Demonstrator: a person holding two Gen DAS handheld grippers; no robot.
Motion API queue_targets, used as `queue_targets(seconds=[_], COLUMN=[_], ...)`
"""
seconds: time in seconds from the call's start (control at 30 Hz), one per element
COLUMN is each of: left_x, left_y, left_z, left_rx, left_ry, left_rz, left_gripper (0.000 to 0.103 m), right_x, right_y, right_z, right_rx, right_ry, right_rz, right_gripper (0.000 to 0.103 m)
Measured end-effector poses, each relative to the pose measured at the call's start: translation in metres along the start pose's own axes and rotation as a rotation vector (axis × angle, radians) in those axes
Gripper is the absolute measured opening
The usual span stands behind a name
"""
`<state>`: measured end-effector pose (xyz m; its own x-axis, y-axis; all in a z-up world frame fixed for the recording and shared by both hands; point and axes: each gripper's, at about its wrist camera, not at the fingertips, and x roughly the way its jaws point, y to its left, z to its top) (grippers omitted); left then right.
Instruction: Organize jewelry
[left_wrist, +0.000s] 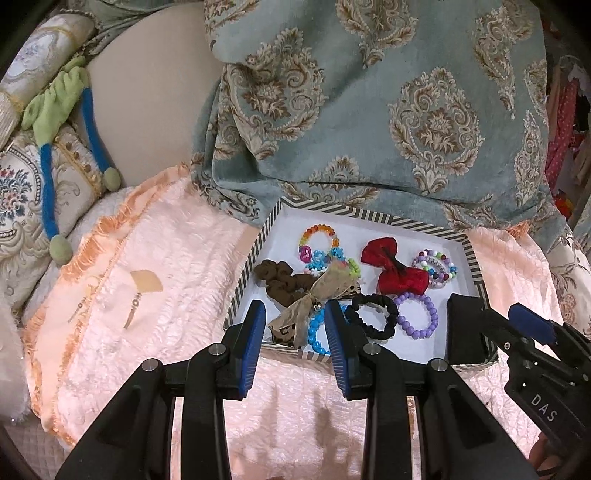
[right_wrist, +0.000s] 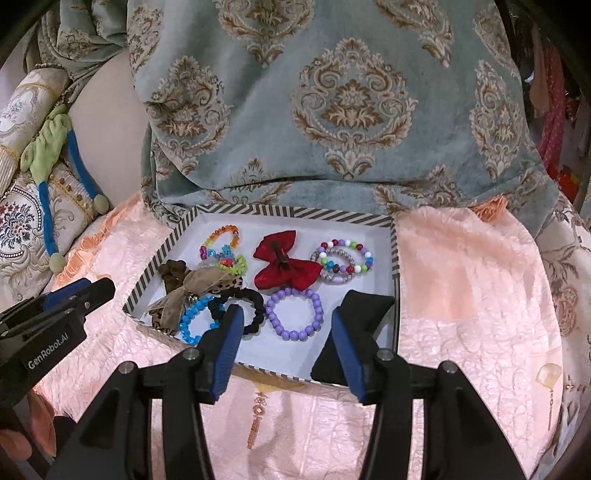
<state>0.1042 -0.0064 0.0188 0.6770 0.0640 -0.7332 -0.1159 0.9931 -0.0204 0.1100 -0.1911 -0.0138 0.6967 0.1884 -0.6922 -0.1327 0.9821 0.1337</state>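
A striped-rim tray lies on pink cloth and holds jewelry: a red bow, a purple bead bracelet, a black scrunchie, a blue bead bracelet, a brown scrunchie, a tan ribbon bow, multicolour bracelets and a black pad. My left gripper is open at the tray's near left edge. My right gripper is open over the near edge, empty.
A blue-grey patterned cushion rises behind the tray. Embroidered pillows and a green-and-blue plush toy lie at the left. Earrings lie on the pink cloth left of the tray. Clothes hang at the far right.
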Motion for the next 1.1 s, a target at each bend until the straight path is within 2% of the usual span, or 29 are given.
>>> queue_targets(seconds=[1.1], left_x=[-0.027], left_y=[-0.004], left_z=[0.003], left_rx=[0.015], left_ry=[-0.056], left_rz=[0.010], left_gripper=[0.017], right_x=[-0.024], right_y=[0.004], right_z=[0.000], right_rx=[0.000], right_ry=[-0.023], right_rz=[-0.009], right_gripper=[0.055])
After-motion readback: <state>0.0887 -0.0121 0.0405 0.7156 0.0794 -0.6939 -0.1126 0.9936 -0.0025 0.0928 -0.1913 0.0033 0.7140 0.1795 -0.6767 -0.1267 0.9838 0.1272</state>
